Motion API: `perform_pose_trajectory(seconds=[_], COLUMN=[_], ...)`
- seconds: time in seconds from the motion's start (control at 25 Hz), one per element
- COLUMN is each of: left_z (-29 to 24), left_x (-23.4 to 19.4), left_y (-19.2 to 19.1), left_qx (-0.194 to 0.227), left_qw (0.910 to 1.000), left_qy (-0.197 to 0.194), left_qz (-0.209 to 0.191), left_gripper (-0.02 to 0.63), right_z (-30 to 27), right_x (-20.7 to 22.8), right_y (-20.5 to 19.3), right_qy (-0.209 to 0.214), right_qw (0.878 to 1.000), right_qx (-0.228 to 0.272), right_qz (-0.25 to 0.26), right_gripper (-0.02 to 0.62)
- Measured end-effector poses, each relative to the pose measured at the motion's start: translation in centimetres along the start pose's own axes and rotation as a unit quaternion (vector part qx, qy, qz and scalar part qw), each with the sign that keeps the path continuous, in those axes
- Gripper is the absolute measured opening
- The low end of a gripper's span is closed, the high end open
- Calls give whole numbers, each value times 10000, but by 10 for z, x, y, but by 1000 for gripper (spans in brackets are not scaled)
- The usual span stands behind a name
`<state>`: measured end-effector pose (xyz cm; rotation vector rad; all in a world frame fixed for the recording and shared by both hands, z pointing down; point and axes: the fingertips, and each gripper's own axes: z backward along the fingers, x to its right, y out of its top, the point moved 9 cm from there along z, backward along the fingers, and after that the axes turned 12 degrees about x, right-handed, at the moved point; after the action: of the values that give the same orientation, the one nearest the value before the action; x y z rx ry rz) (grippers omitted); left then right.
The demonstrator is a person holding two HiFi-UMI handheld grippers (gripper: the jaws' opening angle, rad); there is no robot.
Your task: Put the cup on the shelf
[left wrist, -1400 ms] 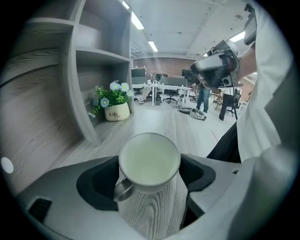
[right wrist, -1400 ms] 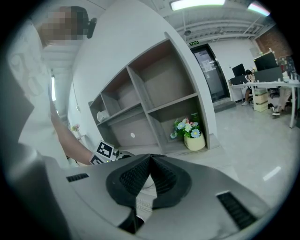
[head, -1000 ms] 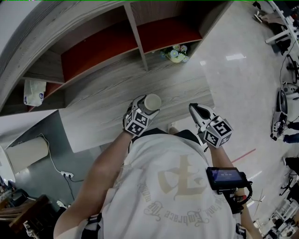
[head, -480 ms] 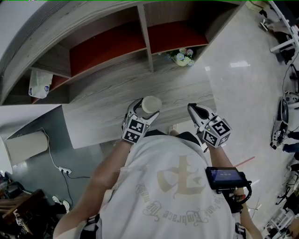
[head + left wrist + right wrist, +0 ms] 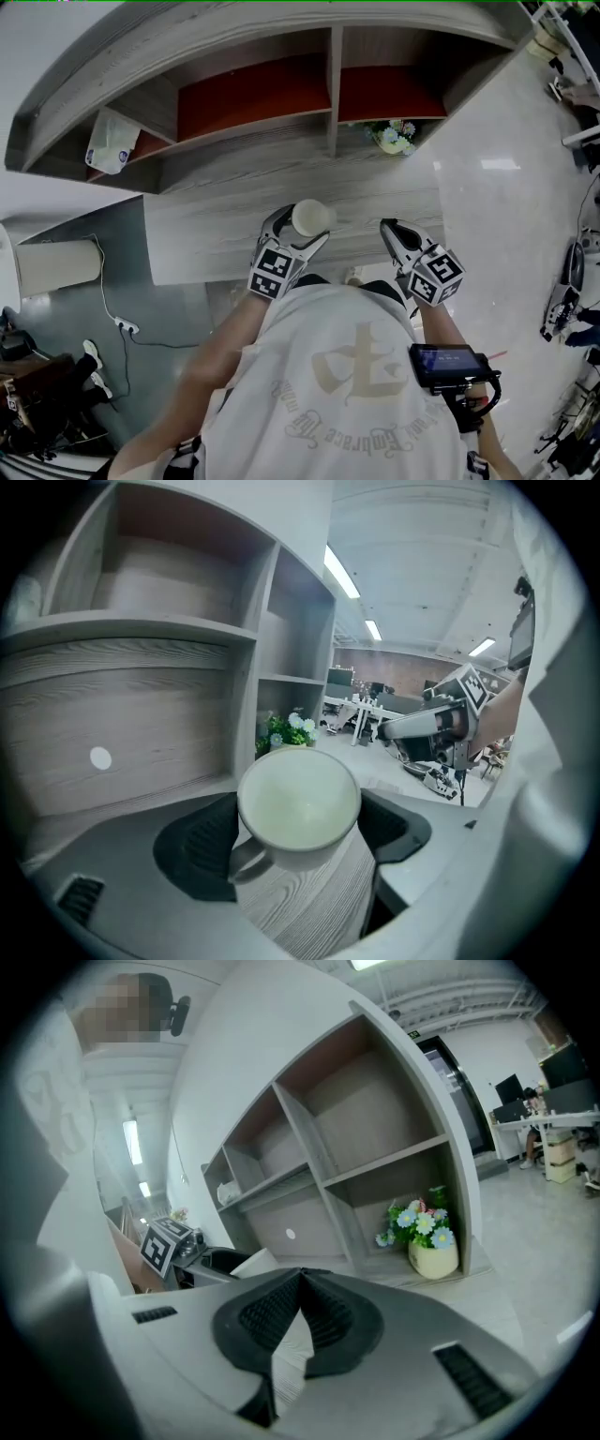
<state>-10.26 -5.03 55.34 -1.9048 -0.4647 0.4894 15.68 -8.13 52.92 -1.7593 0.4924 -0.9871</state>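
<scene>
A white cup [image 5: 309, 217] with a handle is clamped between the jaws of my left gripper [image 5: 302, 231], above the wooden ledge [image 5: 216, 234] in front of the shelf. In the left gripper view the cup [image 5: 298, 803] faces me mouth first, both pads pressing its sides and its handle at the lower left. My right gripper [image 5: 387, 226] hovers to the right of the cup, its jaws shut with nothing between them [image 5: 300, 1275]. The wooden shelf [image 5: 333, 89] has open compartments with red backs.
A pot of flowers [image 5: 396, 137] stands at the right end of the lower shelf level, seen also as the flower pot [image 5: 427, 1241]. A white bag [image 5: 111, 150] sits in the far left compartment. Glossy floor [image 5: 506, 187] lies to the right.
The shelf has drifted right and lower in the head view, showing more of its compartments. Both grippers keep nearly the same pose, the cup still in the left one.
</scene>
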Motion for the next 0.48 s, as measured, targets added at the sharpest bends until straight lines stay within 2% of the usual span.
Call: perform_pose_trajectory(seconds=[0.24, 0.48], left_z=[25, 45], left_x=[-9, -13], left_y=[10, 29], left_qx=[100, 391], left_qw=[9993, 9966], left_qy=[335, 690], left_qz=[116, 207], left_gripper=[408, 408], right_z=[-30, -55], right_x=[-6, -12], right_y=[3, 13], right_qy=[375, 791], right_qw=[9993, 9968], right_qx=[8, 13], right_qz=[24, 115], right_gripper=[3, 3])
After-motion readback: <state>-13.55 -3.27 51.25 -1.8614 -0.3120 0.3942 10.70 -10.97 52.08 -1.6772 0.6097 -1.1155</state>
